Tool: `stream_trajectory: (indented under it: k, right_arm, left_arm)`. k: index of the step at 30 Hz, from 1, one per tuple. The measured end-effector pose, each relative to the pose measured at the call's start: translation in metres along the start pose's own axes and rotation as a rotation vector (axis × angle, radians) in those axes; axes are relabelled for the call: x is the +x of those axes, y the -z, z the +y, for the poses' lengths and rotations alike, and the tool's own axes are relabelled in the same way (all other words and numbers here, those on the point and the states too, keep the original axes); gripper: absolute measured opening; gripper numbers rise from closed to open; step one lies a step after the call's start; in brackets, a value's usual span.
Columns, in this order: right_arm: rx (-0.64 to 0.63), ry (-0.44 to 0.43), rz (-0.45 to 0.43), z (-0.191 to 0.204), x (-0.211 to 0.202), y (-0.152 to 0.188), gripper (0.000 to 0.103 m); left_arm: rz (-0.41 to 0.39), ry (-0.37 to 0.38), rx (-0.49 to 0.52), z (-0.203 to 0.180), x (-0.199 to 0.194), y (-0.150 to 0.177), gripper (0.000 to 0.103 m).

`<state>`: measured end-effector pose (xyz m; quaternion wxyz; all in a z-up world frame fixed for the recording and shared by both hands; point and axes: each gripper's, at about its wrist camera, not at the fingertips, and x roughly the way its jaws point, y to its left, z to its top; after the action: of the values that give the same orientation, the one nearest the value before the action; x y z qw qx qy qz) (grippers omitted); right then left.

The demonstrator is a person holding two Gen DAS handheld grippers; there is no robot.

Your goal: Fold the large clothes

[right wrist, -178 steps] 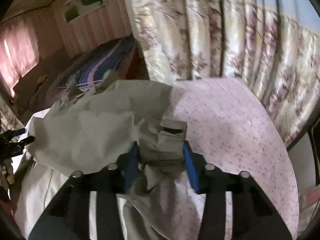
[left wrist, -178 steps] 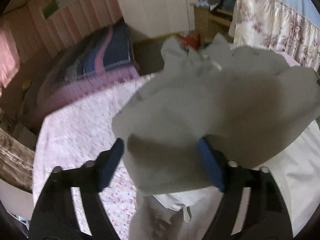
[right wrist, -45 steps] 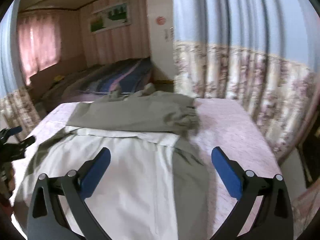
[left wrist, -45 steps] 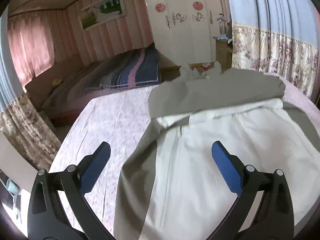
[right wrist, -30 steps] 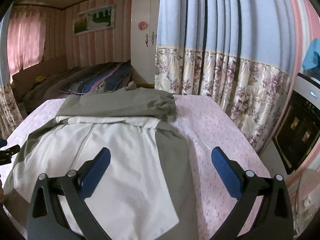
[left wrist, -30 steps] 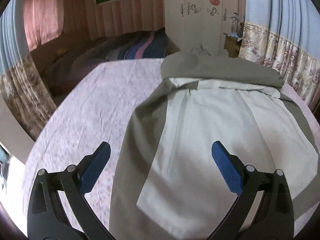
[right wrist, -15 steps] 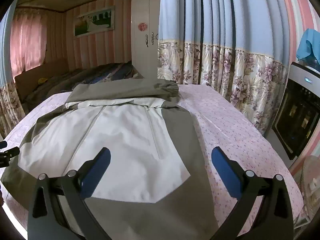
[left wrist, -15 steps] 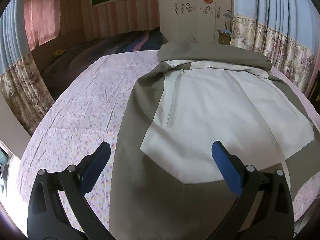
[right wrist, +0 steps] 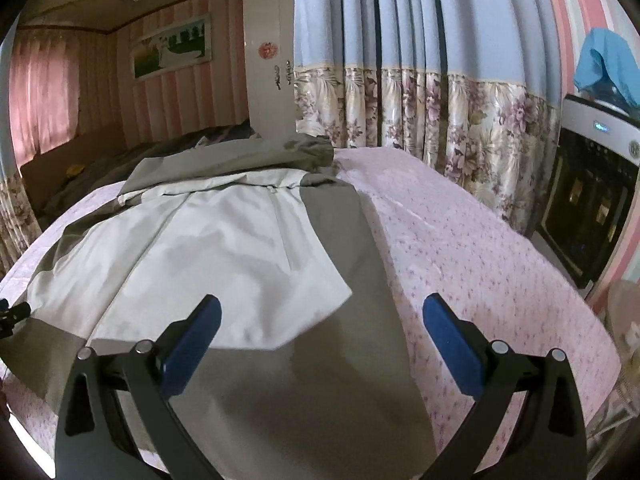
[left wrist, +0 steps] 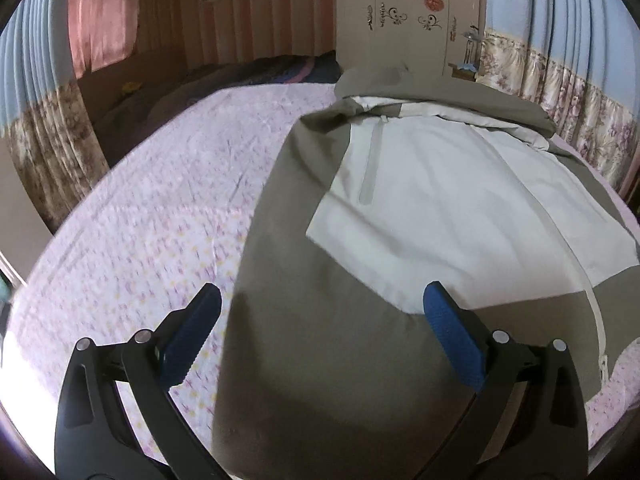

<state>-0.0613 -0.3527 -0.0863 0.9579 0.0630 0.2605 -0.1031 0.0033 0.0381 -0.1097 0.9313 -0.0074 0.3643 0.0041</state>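
— Inspector: Where is the garment?
— Assessor: Your olive-and-cream zip-front jacket [left wrist: 400, 208] lies spread flat on the bed with the pink floral sheet [left wrist: 152, 220], sleeves folded across its far end.
— Inspector: And the jaws?
— Assessor: Your left gripper [left wrist: 320, 320] and right gripper [right wrist: 320, 322] both stand wide apart, holding nothing, above the jacket's olive near hem.

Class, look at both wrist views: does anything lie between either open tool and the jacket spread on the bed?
Nothing visible does. The left tool and right tool hang open right over the jacket's olive hem, on the bedsheet.
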Motion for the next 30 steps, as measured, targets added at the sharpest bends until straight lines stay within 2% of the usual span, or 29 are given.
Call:
stream_trajectory:
  k: [9,11,13,15,19,26,30]
  right_arm:
    - [0.053,0.019,0.035,-0.025,-0.001,0.028,0.101]
    - [0.073,0.003,0.055,-0.031,0.0,0.033,0.1]
    - [0.095,-0.026,0.074,-0.033,0.001,0.038,0.089]
    - [0.11,-0.046,0.089,-0.033,0.004,0.042,0.081]
    - [0.114,-0.032,0.091,-0.03,0.005,0.049,0.077]
    - [0.093,-0.019,0.103,-0.032,-0.008,0.058,0.077]
    - [0.082,-0.01,0.1,-0.028,-0.007,0.059,0.076]
  left_arm:
    - [-0.008,0.01,-0.011,-0.003,-0.004,0.018,0.099]
    - [0.009,0.014,-0.002,-0.006,-0.003,0.022,0.093]
    - [0.002,-0.008,-0.005,-0.007,-0.006,0.025,0.081]
    - [0.007,-0.015,-0.015,-0.003,-0.007,0.025,0.076]
    - [0.006,-0.028,-0.005,0.001,-0.008,0.028,0.064]
    - [0.027,-0.008,-0.026,0.017,-0.021,0.04,0.069]
    - [0.023,-0.024,-0.021,0.01,-0.021,0.043,0.073]
